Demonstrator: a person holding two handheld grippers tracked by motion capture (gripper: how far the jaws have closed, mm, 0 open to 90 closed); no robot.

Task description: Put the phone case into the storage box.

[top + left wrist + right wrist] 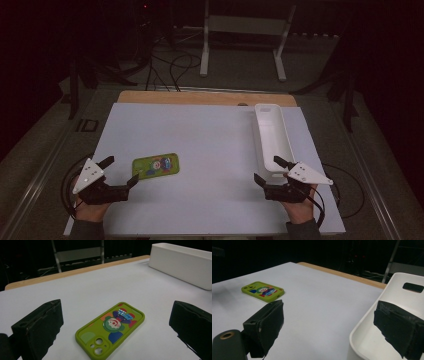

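Observation:
A green phone case (156,165) with a cartoon clown print lies flat on the white table (210,150), left of centre. In the left gripper view the phone case (111,328) sits just ahead of the jaws, between them. My left gripper (120,172) is open, right beside the case's near left end, with nothing held. A long white bin (272,137) stands at the right. My right gripper (267,171) is open at the bin's near end. One of its jaws hangs over the bin (387,322), the other over the table. The case (262,291) lies far off.
The table's wooden far edge (205,97) runs along the back. Beyond it a white metal stand (245,45) and cables (170,70) rest on the dark floor. Cables loop by each hand at the table's near corners.

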